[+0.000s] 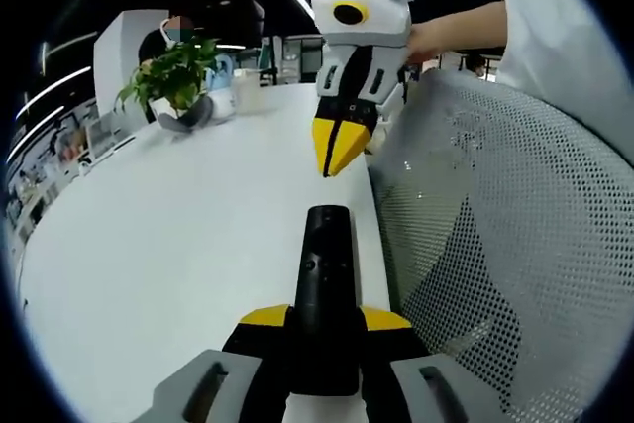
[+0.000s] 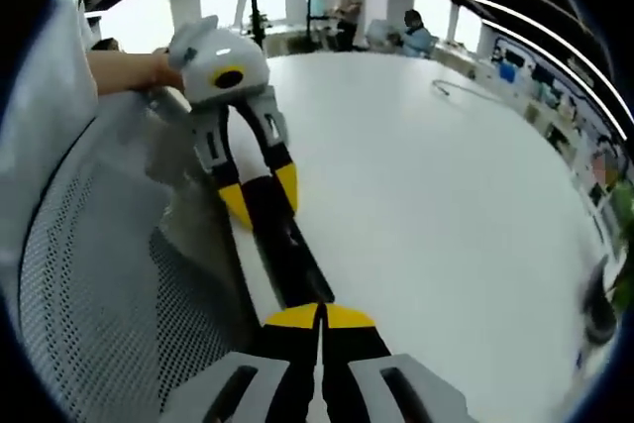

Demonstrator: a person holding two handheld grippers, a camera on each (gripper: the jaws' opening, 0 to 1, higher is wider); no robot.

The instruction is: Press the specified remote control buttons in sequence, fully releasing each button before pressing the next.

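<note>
Clamped between my left claw's (image 1: 325, 329) yellow-tipped jaws is one black remote (image 1: 327, 274), long and slim, with small round buttons along its top face; it points away from me over the edge of the white bench (image 1: 168, 245). My right claw (image 2: 319, 316) has its jaws pressed together with nothing between them, and in the left gripper view it hangs tip-down above the bench, well past the remote (image 1: 342, 141). In the right gripper view the remote (image 2: 287, 245) runs from the left claw (image 2: 260, 195) toward my right claw's tips; I cannot tell whether they touch it. One grey mesh chair back (image 1: 505, 225) stands just beside the bench edge. One pot (image 1: 163, 106) at the far side holds one leafy green plant (image 1: 176, 71)
</note>
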